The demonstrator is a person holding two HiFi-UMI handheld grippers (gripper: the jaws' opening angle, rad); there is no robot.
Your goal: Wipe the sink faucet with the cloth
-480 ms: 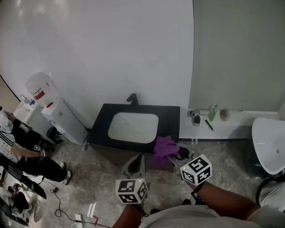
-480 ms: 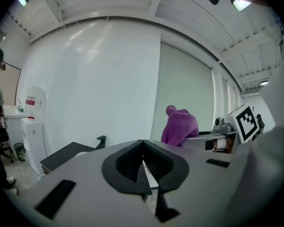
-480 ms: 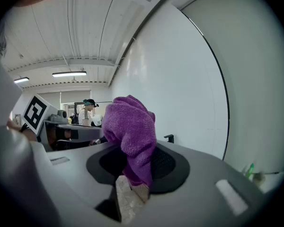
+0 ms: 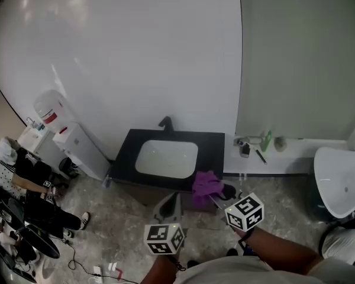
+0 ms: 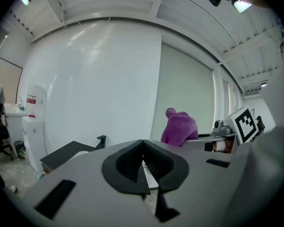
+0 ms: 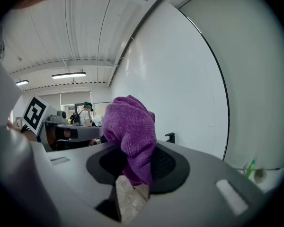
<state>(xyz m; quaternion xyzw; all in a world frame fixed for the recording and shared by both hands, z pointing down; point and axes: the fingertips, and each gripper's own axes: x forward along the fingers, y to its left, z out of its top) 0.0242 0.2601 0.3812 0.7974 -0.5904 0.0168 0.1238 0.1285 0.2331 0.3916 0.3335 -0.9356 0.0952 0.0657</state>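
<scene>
A black vanity (image 4: 213, 152) with a white sink basin (image 4: 165, 158) stands against the white wall. Its black faucet (image 4: 165, 122) rises at the back edge and also shows as the faucet (image 5: 101, 140) and the faucet (image 6: 170, 137). A purple cloth (image 4: 206, 183) hangs at the vanity's front right corner, with my right gripper (image 4: 216, 194) shut on it. In the right gripper view the cloth (image 6: 130, 126) bulges up from between the jaws of that gripper (image 6: 135, 170). My left gripper (image 4: 170, 200) hovers before the vanity front, shut (image 5: 143, 161) and empty, with the cloth (image 5: 179, 128) to its right.
A water dispenser (image 4: 49, 109) and a white cabinet (image 4: 80, 149) stand left of the vanity. A person (image 4: 23, 185) sits at far left, with cables on the floor. A ledge (image 4: 296, 142) to the right holds a green bottle (image 4: 265, 141); a white fixture (image 4: 342, 179) is beyond.
Both grippers and the cloth stay where they were. The person at far left has leaned down and shifted.
</scene>
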